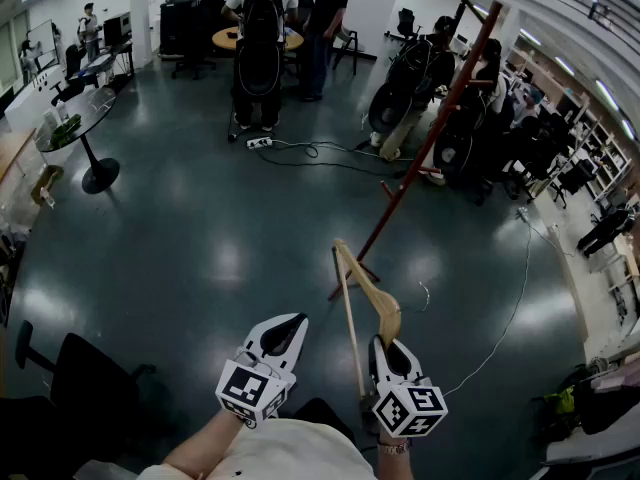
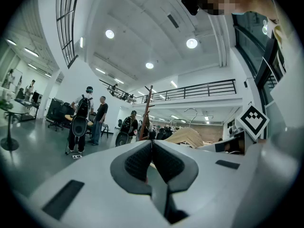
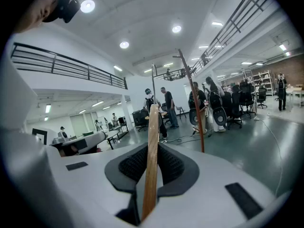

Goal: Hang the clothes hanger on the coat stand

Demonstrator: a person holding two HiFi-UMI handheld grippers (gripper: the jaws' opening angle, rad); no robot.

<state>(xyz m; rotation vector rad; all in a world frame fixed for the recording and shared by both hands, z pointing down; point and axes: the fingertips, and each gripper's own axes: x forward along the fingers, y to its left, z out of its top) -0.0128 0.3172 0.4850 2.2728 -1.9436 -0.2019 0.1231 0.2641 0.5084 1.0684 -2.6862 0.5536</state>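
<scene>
A wooden clothes hanger (image 1: 362, 298) stands up from my right gripper (image 1: 390, 349), which is shut on its lower end; in the right gripper view the hanger (image 3: 152, 151) runs straight up between the closed pads. My left gripper (image 1: 283, 336) hovers to the left of it, shut with nothing in it, its pads (image 2: 152, 163) pressed together. The hanger (image 2: 187, 137) shows to the right in the left gripper view. The reddish-brown coat stand (image 1: 430, 138) rises ahead on the dark floor, leaning in the picture, its foot just beyond the hanger. It also appears as a thin pole, the coat stand (image 3: 194, 103).
Several people stand around a round table (image 1: 250, 36) at the back. Large black bags and chairs crowd the right behind the stand. A cable and power strip (image 1: 262, 143) lie on the floor. A round dark table (image 1: 85, 118) stands at left, a black chair (image 1: 85, 373) near me.
</scene>
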